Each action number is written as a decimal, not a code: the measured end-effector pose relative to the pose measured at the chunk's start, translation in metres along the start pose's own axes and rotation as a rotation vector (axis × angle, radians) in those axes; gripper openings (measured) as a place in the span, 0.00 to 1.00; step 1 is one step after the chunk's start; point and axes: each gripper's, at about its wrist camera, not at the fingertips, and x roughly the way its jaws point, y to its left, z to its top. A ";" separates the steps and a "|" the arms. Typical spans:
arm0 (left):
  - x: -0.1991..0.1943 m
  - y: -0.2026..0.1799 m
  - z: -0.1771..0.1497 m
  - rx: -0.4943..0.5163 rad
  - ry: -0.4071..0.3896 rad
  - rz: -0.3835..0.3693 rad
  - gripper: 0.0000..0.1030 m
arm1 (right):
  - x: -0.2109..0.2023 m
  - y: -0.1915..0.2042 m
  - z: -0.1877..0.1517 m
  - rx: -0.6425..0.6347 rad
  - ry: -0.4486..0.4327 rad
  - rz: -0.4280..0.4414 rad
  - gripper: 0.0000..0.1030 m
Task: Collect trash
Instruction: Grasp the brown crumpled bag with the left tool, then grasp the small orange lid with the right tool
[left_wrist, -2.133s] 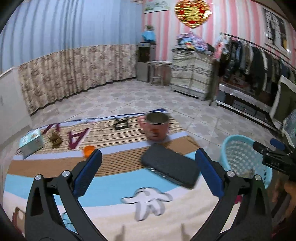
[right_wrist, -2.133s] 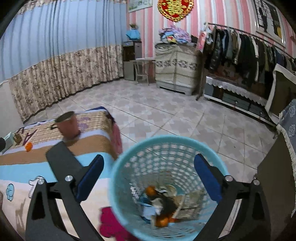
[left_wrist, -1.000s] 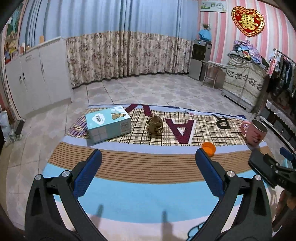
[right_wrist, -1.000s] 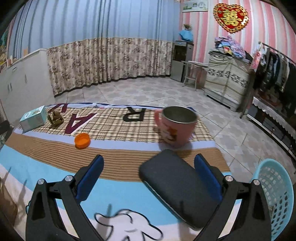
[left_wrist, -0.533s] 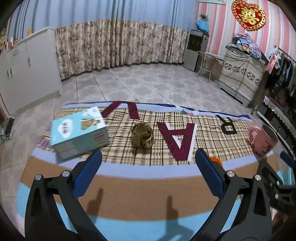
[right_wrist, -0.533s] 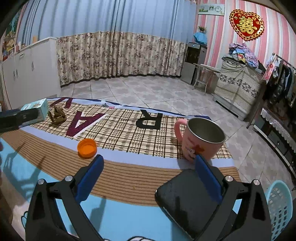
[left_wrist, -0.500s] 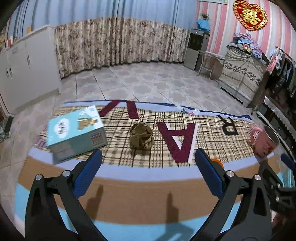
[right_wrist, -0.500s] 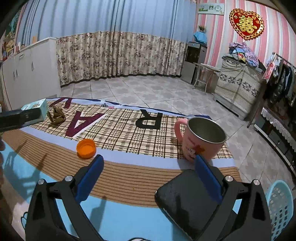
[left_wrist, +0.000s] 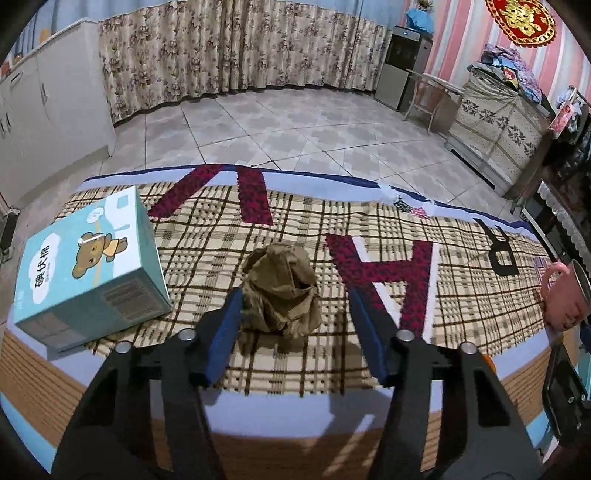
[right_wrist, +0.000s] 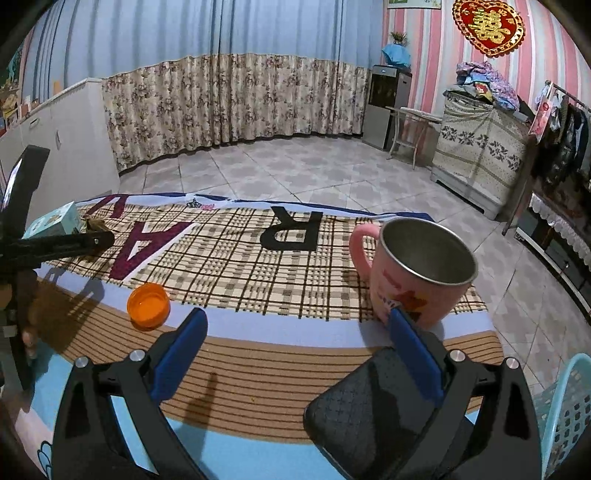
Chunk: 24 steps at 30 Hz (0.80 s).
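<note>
A crumpled brown paper wad (left_wrist: 282, 290) lies on the plaid part of the table cloth. My left gripper (left_wrist: 295, 301) is open with its blue fingers on either side of the wad, the left pad close to it. The wad shows small at the far left in the right wrist view (right_wrist: 94, 224). An orange bottle cap (right_wrist: 148, 305) lies on the cloth left of my right gripper (right_wrist: 295, 325), which is open and empty. The light blue trash basket (right_wrist: 567, 410) stands off the table's right edge.
A teal tissue box (left_wrist: 90, 273) sits left of the wad. A pink metal-lined mug (right_wrist: 419, 273) stands in front of my right finger. A black flat case (right_wrist: 373, 413) lies under my right gripper. The table's far edge borders tiled floor.
My left gripper has moved forward and down to the paper wad and its fingers have narrowed around it. My right gripper has held nearly still.
</note>
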 end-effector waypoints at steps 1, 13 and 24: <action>0.001 0.000 0.000 0.004 -0.001 0.002 0.45 | 0.001 0.001 0.001 -0.003 0.003 0.000 0.93; -0.040 0.014 -0.014 0.061 -0.025 -0.004 0.36 | 0.010 0.036 0.001 -0.046 0.039 0.052 0.93; -0.102 0.069 -0.053 0.018 -0.048 0.025 0.36 | 0.030 0.089 0.004 -0.115 0.094 0.128 0.93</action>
